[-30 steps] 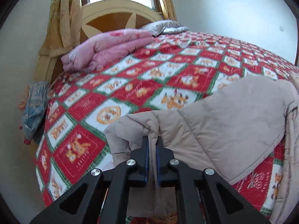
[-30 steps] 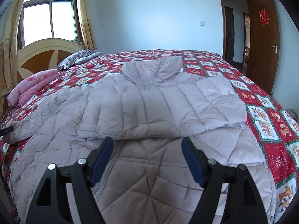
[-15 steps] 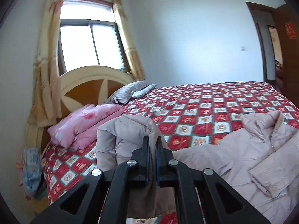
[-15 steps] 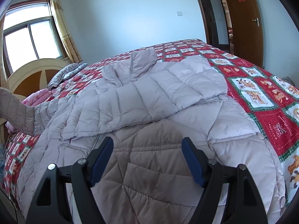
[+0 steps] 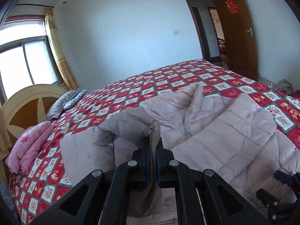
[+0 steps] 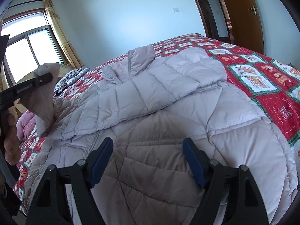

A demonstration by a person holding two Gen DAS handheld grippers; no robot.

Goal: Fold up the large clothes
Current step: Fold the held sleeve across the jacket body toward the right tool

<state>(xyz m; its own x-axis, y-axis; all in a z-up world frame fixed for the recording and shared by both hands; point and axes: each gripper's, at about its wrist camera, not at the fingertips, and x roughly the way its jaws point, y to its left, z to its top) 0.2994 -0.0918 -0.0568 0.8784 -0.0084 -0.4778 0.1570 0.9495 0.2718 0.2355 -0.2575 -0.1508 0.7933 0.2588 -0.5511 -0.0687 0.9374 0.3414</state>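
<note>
Left wrist view: the left gripper [image 5: 153, 142] was clenched on the cuff of a sleeve [image 5: 129, 129] of the pale pink quilted puffer coat [image 5: 221, 136], black fingers nearly touching with the fabric pinched between them; the sleeve end was lifted clear of the red-and-white patchwork bedspread [image 5: 168, 82] and hung over the coat's body; the coat lay spread on the bed, zipper [image 5: 186, 123] running to the collar, its other sleeve folded across the chest; a folded pink blanket [image 5: 28, 150] sat near the rounded wooden headboard [image 5: 24, 105], a striped grey pillow [image 5: 63, 103] beyond it; brown door [image 5: 236, 37] open at far right.

Right wrist view: the right gripper [image 6: 148, 159] hovered over the coat's lower hem [image 6: 150, 168], blue-padded jaws spread wide, nothing between them; whether the tips touched the fabric could not be told; the left gripper [image 6: 42, 78] showed at left, raised with the cuff in its grasp.
</note>
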